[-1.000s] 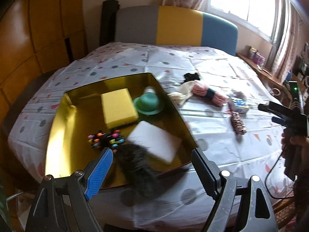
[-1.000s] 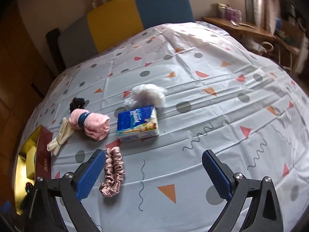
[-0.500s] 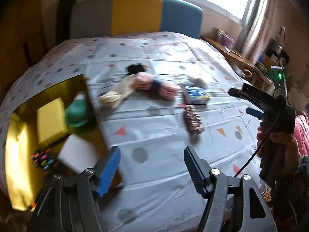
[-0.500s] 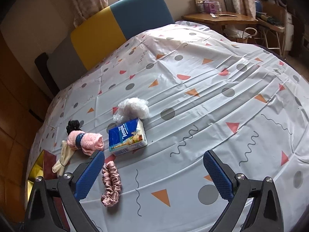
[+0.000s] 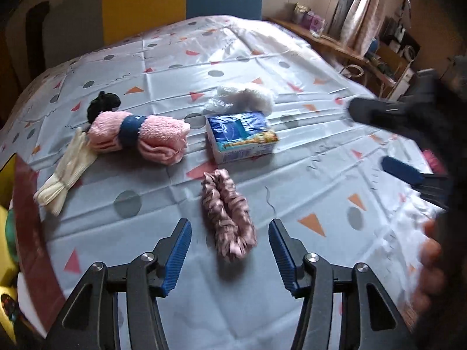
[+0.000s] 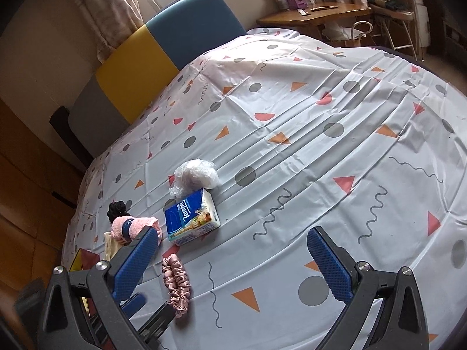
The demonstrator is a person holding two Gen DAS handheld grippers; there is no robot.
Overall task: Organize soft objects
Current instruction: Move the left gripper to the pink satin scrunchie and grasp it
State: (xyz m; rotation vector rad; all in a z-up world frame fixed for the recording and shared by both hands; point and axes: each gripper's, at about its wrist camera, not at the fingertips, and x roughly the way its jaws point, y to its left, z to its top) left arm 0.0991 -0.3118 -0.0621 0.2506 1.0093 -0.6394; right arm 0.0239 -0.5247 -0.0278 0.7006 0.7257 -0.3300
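One pink scrunchie (image 5: pixel 228 215) lies on the bedsheet (image 5: pixel 292 67) just ahead of the left gripper (image 5: pixel 230 242), whose jaws have just been closing yet stand apart, touching nothing. Beyond lie one Tempo tissue pack (image 5: pixel 240 137), one pink rolled towel (image 5: pixel 143 135), one cream sock (image 5: pixel 65 172) and one black scrunchie (image 5: pixel 103 105). The right gripper (image 6: pixel 233 250) is spread wide and empty.

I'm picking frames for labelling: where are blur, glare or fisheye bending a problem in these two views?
Left wrist view: the right gripper and the hand at the right edge are smeared by blur; the pink scrunchie is slightly soft; the window is blown out. Right wrist view: sharp on the tissue pack; the bed sheet bulges from fisheye distortion, with dark corners.
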